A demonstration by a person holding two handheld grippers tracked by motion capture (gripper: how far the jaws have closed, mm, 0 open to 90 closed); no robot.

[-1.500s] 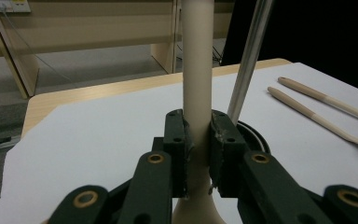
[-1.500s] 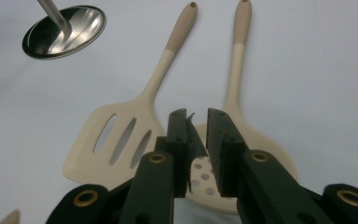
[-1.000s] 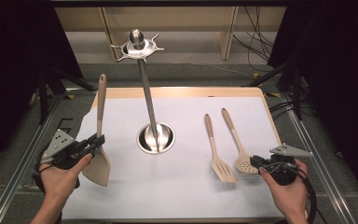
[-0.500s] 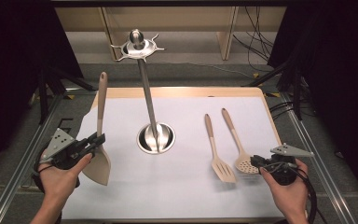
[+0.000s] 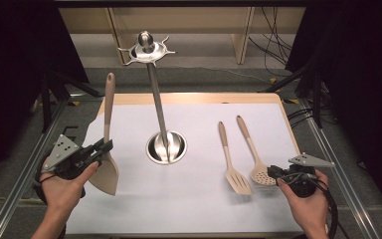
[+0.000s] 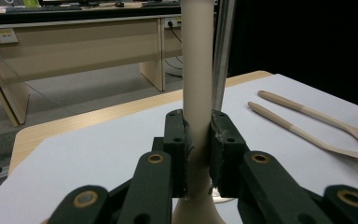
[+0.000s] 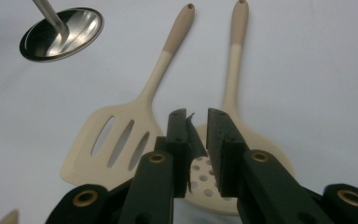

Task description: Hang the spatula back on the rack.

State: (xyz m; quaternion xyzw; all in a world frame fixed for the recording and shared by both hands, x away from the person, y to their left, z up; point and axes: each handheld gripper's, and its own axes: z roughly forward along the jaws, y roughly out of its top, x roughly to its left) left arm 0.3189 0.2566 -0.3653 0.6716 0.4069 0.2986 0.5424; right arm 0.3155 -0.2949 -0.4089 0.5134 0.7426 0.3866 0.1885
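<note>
Looking down, the high view showed the left gripper [image 5: 102, 147] clamping an upright turner [image 5: 107, 149] at the table's [image 5: 189, 214] left edge. The left gripper view had both pads pressed on its handle. In the right gripper view, the right gripper [image 7: 197, 122] stood narrowly parted, holding nothing, over a skimmer [image 7: 235, 84].

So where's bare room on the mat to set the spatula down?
Bare mat lies between the stand's base and the slotted turner, and along the near edge between the hands. It is crowded at right, where the turner and skimmer lie side by side.
</note>
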